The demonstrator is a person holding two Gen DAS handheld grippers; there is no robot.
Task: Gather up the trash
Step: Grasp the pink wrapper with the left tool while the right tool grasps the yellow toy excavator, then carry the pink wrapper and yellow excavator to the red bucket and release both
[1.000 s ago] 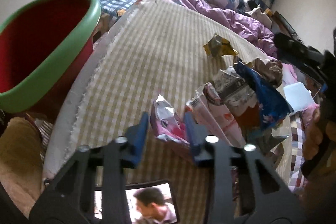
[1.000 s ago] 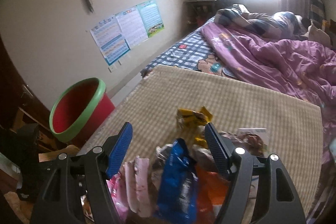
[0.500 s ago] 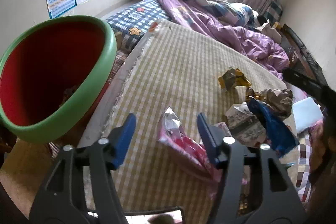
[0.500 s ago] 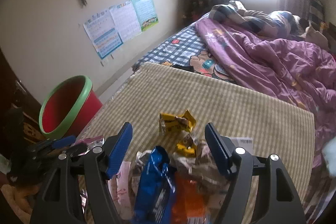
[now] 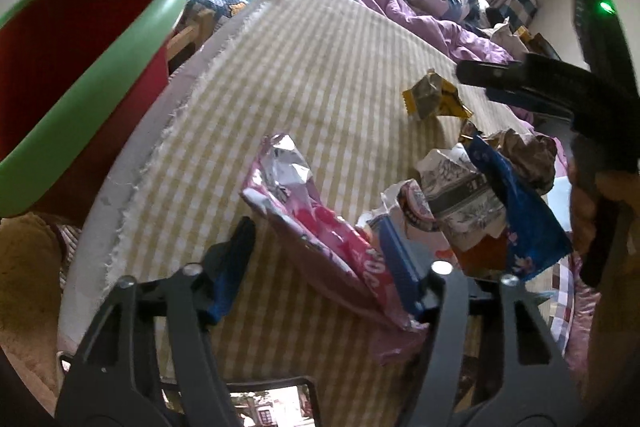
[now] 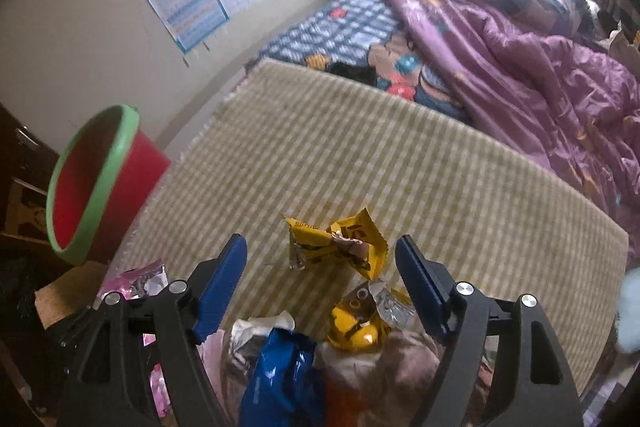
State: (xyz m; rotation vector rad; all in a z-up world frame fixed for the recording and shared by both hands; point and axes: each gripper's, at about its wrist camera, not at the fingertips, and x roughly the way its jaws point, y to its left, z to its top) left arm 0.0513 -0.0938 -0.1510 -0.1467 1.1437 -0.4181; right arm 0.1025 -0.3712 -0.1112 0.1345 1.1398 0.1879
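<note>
1. Left tool: its jaws have just been closing a bit but are still roughly half apart, straddling the pink snack wrapper. The right-hand finger looks to be against it and the left one is clear of it, so nothing is pinched yet.

2. Right tool: its jaws have just been opening and stand wide, empty, hovering over the yellow candy wrapper. The wrapper sits in the gap but neither pad touches it.

3. Just under the right tool is the rest of the heap: a blue packet, a small yellow crumpled wrapper, and some white and brownish paper, all bunched together at the near edge of the checked yellow mat.

4. The red bin with the green rim stands off the mat's left edge, close to the left tool. I can't tell what's inside.

5. Progress, I'd guess: early days. Every piece I can see is still on the mat, so basically the whole pile is left to pick up and drop in.
</note>
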